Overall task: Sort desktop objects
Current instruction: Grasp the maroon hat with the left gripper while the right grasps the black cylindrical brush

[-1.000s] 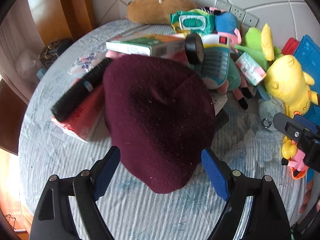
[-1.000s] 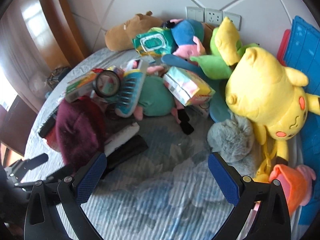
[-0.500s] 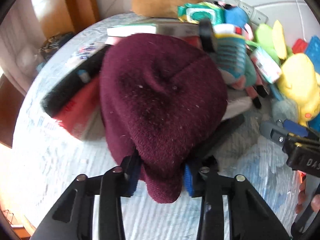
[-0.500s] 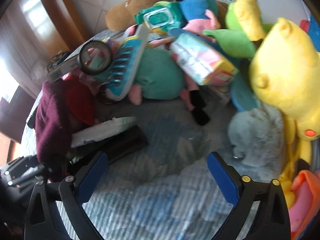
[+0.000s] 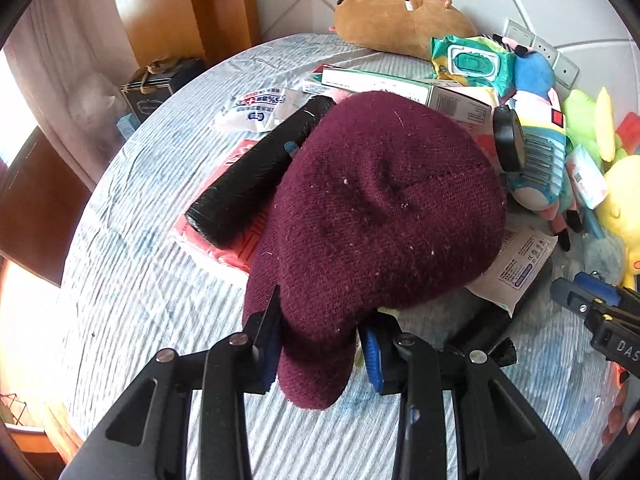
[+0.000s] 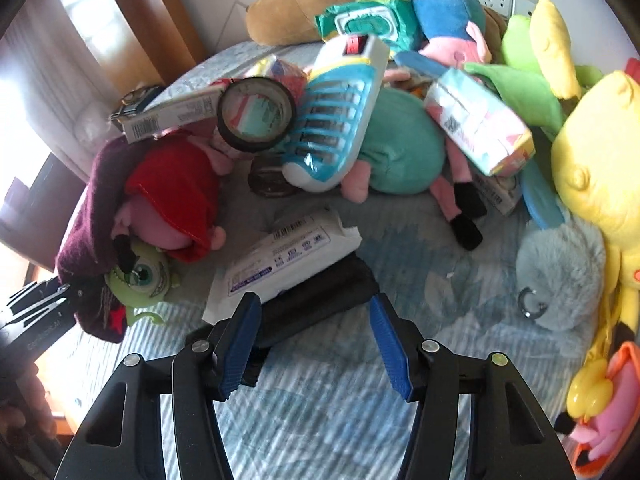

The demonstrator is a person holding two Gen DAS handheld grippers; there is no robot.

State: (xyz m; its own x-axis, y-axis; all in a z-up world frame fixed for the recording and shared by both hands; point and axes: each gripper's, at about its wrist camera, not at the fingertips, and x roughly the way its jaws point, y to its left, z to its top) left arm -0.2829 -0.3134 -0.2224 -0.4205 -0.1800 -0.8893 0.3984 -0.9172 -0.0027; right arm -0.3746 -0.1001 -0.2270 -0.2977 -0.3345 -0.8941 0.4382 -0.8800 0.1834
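A dark red knit hat (image 5: 380, 216) fills the middle of the left wrist view, and my left gripper (image 5: 320, 350) is shut on its near brim, lifting it. In the right wrist view the same hat (image 6: 86, 224) hangs raised at the left, uncovering a red-dressed pink plush (image 6: 176, 200) and a green one-eyed plush (image 6: 140, 276). My right gripper (image 6: 314, 344) stands open, its blue pads on either side of the near end of a flat black object (image 6: 316, 304). A white packet (image 6: 280, 256) lies on that black object.
A black brush roll (image 5: 256, 172) on a red packet (image 5: 236, 240) lies left of the hat. Behind it are boxes, a tape roll (image 6: 256, 114), a blue-white device (image 6: 340, 108), and a wet-wipes pack (image 6: 368, 24). A grey furry thing (image 6: 560, 276) and a yellow plush (image 6: 600, 160) crowd the right.
My left gripper went from open around the hat's brim to shut on it, and it has lifted the hat. My right gripper moved forward to the black object and narrowed.
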